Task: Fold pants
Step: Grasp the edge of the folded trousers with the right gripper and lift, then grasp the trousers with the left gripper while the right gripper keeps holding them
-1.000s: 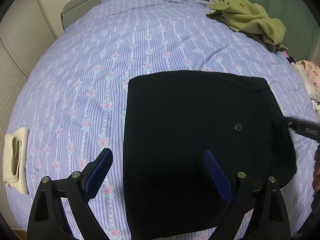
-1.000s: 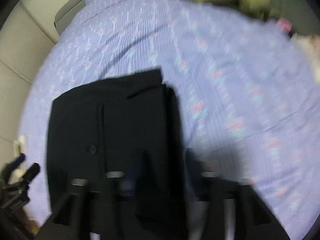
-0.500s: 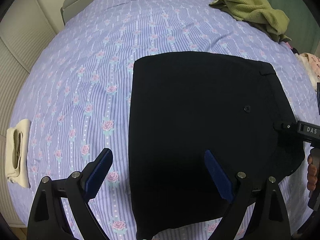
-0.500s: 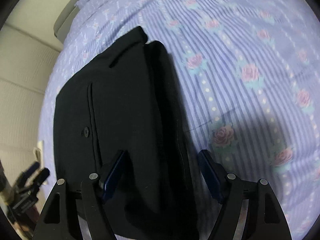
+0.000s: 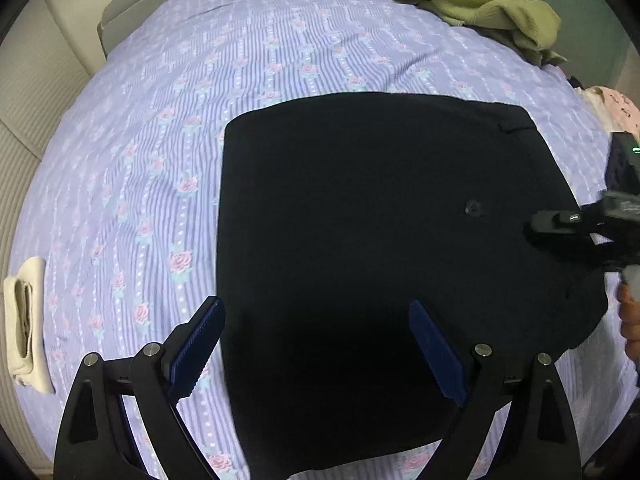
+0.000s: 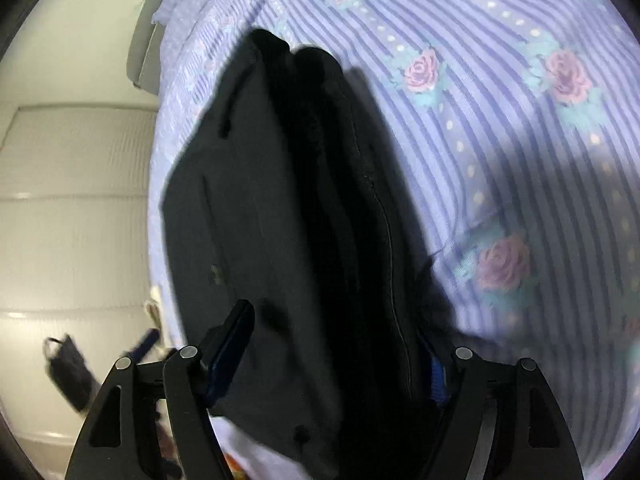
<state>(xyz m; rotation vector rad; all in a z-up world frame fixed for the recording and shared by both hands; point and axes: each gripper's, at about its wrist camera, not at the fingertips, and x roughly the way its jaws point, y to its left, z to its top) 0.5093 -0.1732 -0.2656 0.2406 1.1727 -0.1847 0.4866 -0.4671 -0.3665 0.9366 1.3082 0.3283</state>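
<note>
A: Looking down from the left wrist now. Black pants [image 5: 360, 264], folded into a thick block, lying flat on the striped rose-print bedsheet [image 5: 168, 168].

B: And the left gripper [image 5: 316, 344]?

A: Hovering above the near end of the pants, jaws spread wide, nothing pinched. Left blue pad over the sheet just beside the edge, right pad over the black cloth.

B: Over to the right wrist view.

A: Right gripper [image 6: 340, 356] straddling the stacked layers at the pants' edge. Jaws closing at this moment, cloth between them; left pad clear of the fabric, right one hidden behind the fold. No firm pinch visible. Seen from the left wrist, coming in at the right side with part of a hand [image 5: 630, 320] behind it.

B: Elsewhere on the bed?

A: Green sweater [image 5: 488, 4] heaped at the far corner, folded cream cloth [image 5: 26, 320] at the left edge, well apart from the pants.
</note>
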